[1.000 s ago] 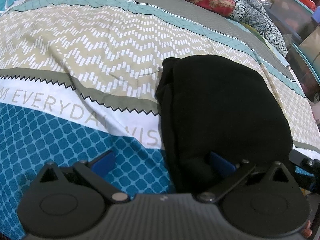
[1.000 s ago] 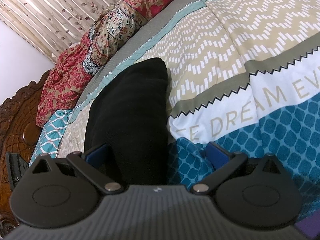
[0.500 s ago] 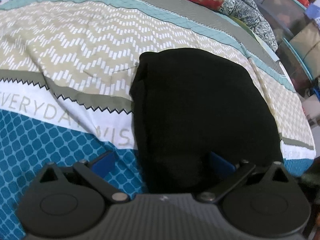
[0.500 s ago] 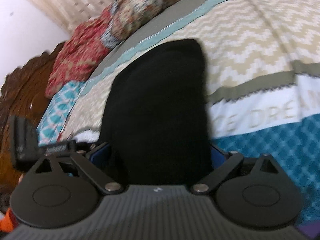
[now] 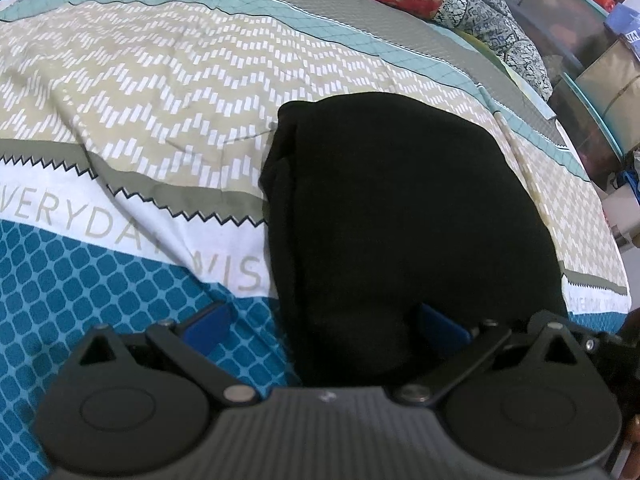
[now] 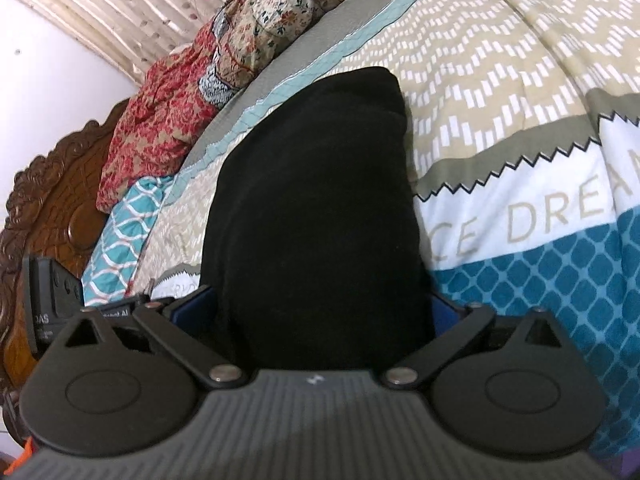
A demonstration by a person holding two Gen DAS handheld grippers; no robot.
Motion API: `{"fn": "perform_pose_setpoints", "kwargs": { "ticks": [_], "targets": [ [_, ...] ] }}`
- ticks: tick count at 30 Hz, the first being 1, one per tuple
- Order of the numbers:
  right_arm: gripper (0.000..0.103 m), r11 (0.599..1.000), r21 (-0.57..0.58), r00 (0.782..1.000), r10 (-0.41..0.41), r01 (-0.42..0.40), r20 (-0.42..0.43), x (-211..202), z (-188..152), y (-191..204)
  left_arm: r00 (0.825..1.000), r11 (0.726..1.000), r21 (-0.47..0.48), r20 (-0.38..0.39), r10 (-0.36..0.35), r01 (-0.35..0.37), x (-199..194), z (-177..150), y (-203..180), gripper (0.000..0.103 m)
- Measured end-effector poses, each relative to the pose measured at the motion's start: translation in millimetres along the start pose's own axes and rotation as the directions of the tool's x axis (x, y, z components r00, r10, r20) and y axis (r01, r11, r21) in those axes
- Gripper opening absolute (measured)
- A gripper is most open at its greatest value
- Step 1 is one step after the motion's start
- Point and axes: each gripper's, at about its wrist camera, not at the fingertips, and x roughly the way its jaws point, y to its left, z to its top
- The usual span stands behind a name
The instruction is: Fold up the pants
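The black pants (image 5: 400, 216) lie as a folded, rounded bundle on the patterned bedspread (image 5: 160, 112). My left gripper (image 5: 324, 326) is open at their near edge. Its left blue pad (image 5: 208, 322) rests over the blue-patterned sheet and its right pad (image 5: 442, 330) sits against the dark cloth. In the right wrist view the pants (image 6: 312, 208) run away from me as a long black shape. My right gripper (image 6: 320, 310) is open, and the near end of the pants fills the gap between its blue pads (image 6: 196, 306).
Floral quilts (image 6: 160, 120) are heaped along the far edge of the bed, in front of a carved wooden headboard (image 6: 48, 208) and a curtain (image 6: 120, 4). Shelves with clutter (image 5: 592, 80) stand beyond the bed's right side. A black part of the left gripper (image 6: 52, 300) shows at the left.
My right gripper has shifted left, so the pants now fill the whole gap between its fingers instead of only the left half. The left gripper swayed sideways a little. Both stay open.
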Motion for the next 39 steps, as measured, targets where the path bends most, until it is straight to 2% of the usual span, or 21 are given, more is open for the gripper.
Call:
{"fn": "perform_pose_setpoints", "kwargs": {
  "ticks": [5,10,18,28,34,39],
  "targets": [
    [0.103,1.000,-0.013,1.000,-0.028,0.028,0.011,4,0,6,1.000,1.000,0.003,0.007,0.008,-0.008,0,-2,-2,0.103],
    [0.103,0.995,-0.072,0.997,-0.072,0.072,-0.004,16,5,17,1.000,1.000,0.002,0.013,0.020,-0.020,1,-2,-3,0.103],
    [0.103,1.000,-0.005,1.000,-0.008,0.008,-0.010,14,12,2,1.000,1.000,0.001,0.014,0.020,-0.020,0,-1,-2,0.103],
    [0.103,0.999,0.018,0.999,0.030,-0.031,0.012,7,8,-1,1.000,1.000,0.007,0.015,0.015,-0.015,1,-1,-1,0.103],
    [0.103,0.999,0.039,0.997,0.031,-0.034,0.068,4,4,-2,1.000,1.000,0.010,0.015,0.004,-0.004,0,-1,1,0.103],
    [0.103,0.995,0.095,0.998,0.030,-0.035,0.054,0,12,-5,1.000,1.000,-0.002,0.000,-0.029,0.029,-3,1,6,0.103]
  ]
}}
